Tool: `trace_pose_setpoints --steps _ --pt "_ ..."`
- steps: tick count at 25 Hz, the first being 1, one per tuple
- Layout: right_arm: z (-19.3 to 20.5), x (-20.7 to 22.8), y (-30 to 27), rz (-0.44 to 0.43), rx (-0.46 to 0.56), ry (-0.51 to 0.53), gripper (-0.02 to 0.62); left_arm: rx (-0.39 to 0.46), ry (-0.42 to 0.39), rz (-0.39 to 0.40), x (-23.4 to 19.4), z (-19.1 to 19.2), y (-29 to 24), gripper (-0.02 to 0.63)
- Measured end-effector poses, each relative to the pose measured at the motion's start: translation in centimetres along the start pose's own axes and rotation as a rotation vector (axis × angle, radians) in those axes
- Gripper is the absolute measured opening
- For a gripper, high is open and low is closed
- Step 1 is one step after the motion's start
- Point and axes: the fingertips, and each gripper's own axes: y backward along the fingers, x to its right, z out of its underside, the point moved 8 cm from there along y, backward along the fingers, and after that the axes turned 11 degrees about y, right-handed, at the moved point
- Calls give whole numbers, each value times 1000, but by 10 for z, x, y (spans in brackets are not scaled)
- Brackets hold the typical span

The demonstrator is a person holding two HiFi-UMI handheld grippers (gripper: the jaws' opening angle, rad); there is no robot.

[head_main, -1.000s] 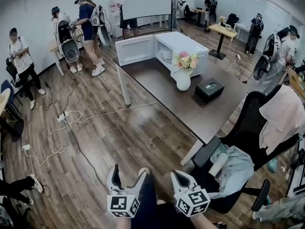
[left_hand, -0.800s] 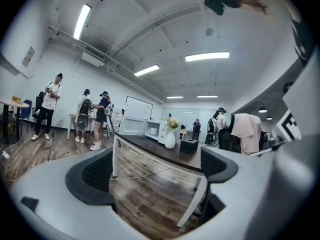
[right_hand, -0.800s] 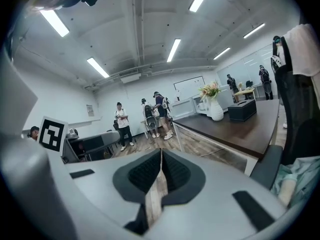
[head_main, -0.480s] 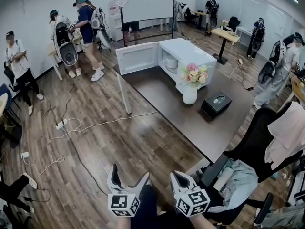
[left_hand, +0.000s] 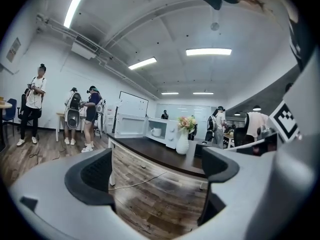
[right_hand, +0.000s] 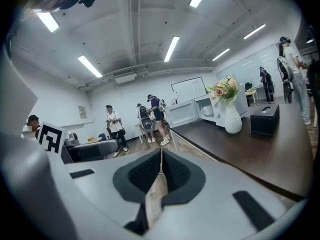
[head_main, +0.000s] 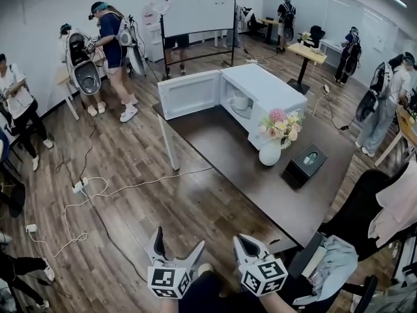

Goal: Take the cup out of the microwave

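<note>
The left claw (head_main: 177, 241) stands wide open with nothing between its jaws (they have just been opening). The right claw (head_main: 242, 240) is closed, pads together, and holds nothing. Both hang low over the wood floor (head_main: 163, 210), well short of the desk (head_main: 221, 139). The white cup (head_main: 240, 101) sits inside the microwave (head_main: 264, 83) at the desk's far end, with the door (head_main: 189, 94) swung open to the left. A vase (head_main: 270, 154) of flowers and a black box (head_main: 306, 166) stand nearer on the desk.
</note>
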Motion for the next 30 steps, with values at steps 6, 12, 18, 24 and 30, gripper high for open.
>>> trace_pose_setpoints --steps 6,12,18,24,30 --pt "-15 1 -50 29 -2 -3 -5 -1 11 34 -40 -16 -33 538" --pt "-17 -6 -84 34 -21 -11 -5 -20 29 54 -71 -18 -50 538" --pt "-19 -10 -99 30 -48 0 -5 -35 46 39 -86 -18 -52 537" --pt "-23 -5 -120 18 -38 32 -5 -42 55 18 -96 -14 -58 537" --pt "-31 7 -148 -8 -36 33 -5 -39 55 -16 -111 -22 -79 537"
